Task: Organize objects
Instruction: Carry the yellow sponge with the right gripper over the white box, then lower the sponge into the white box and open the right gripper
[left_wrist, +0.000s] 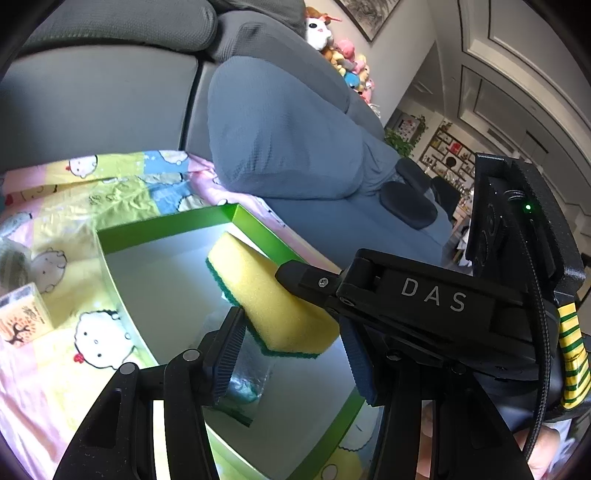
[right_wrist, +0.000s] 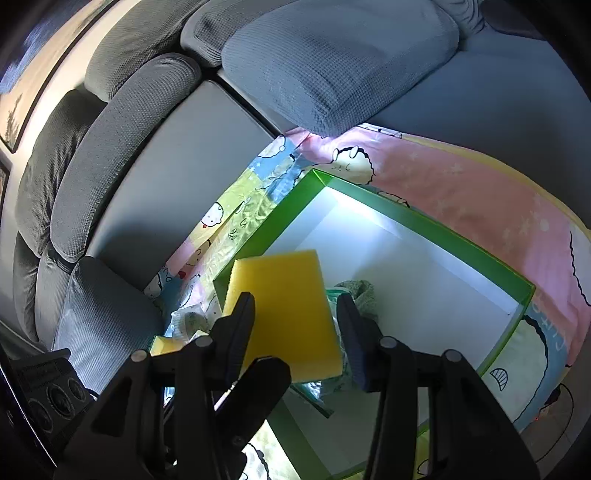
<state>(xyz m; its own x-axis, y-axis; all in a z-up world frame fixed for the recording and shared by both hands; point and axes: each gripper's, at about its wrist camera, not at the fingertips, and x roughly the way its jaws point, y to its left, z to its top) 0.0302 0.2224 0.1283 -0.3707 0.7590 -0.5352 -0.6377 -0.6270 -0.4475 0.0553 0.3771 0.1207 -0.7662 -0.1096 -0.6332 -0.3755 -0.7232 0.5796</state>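
Note:
A yellow sponge with a green scrub side hangs above an open green box with a white inside. In the left wrist view my left gripper has the sponge's near end between its pads. One finger of my right gripper lies on the yellow face. In the right wrist view the sponge fills the gap of my right gripper, the left pad pressing its edge. A finger of the left gripper crosses its near end. The box lies below.
A clear bag with a green cloth lies inside the box. The box rests on a cartoon-print blanket on a grey sofa. A small printed carton lies left of the box. Another yellow sponge lies outside the box.

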